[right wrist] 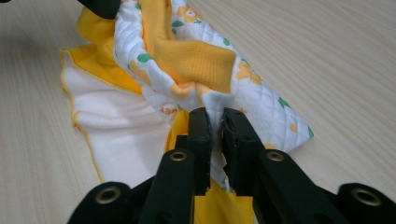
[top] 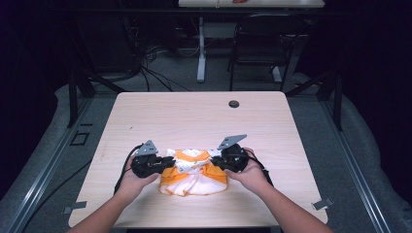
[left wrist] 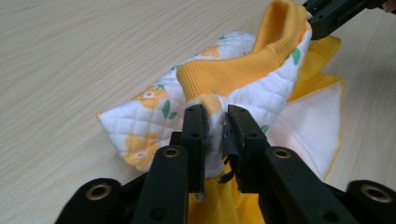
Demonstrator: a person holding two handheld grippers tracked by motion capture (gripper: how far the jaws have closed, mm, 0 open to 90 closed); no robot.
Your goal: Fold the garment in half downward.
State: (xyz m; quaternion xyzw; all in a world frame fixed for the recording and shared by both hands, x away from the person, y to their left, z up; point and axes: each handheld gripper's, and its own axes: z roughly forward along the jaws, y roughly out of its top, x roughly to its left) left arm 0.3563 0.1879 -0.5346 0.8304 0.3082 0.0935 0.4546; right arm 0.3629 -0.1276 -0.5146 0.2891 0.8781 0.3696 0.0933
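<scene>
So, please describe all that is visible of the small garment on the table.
The garment is quilted white fabric with orange flowers and green leaves, an orange ribbed collar, and orange and white skirt layers. It lies folded and bunched on the wooden table, near its front edge. The left hand-held gripper and right hand-held gripper have fabric between slightly parted jaws.

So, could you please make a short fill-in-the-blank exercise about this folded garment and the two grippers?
1. The garment lies on a ____ table.
2. Its quilted white fabric is printed with orange ____.
3. The left gripper and the right gripper each have a fold of ____ between their jaws.
4. The collar band is coloured ____.

Missing words: wooden; flowers; fabric; orange
</scene>
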